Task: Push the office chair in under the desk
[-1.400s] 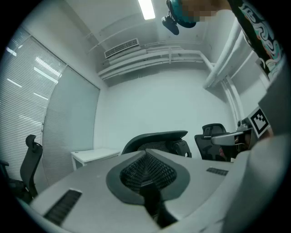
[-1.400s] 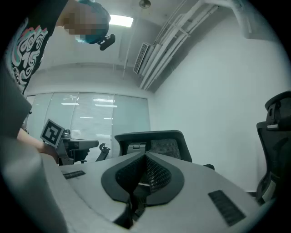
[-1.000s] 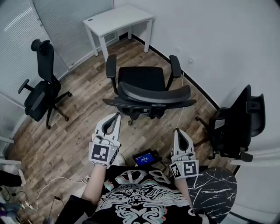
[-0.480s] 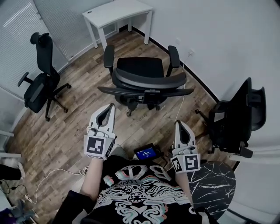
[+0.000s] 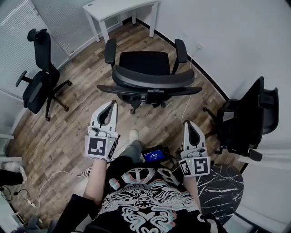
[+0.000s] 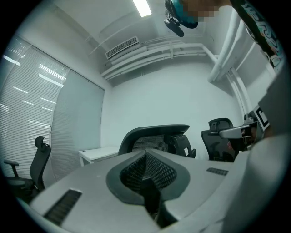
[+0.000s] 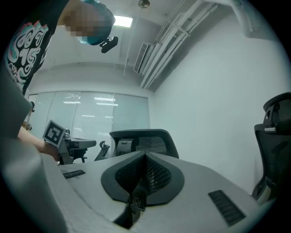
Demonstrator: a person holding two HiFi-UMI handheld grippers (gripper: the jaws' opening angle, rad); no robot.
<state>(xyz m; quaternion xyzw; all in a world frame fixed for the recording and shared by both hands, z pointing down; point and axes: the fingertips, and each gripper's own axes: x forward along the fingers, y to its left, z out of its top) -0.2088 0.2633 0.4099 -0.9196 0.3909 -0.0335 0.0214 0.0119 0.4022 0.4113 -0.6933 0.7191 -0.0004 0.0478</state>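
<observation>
Closed on nothing, the left tongs and right tongs point level at the office chair, which stands near them on the wooden floor, well apart from the white bench. Its wide backrest lies crosswise nearest the person, with seat and armrests facing the bench. Three black chairs show in all, one spare chair at left and another chair at right, while the frame's top edge cuts off the bench.

A shoe has stepped into view between the left gripper and right gripper.
</observation>
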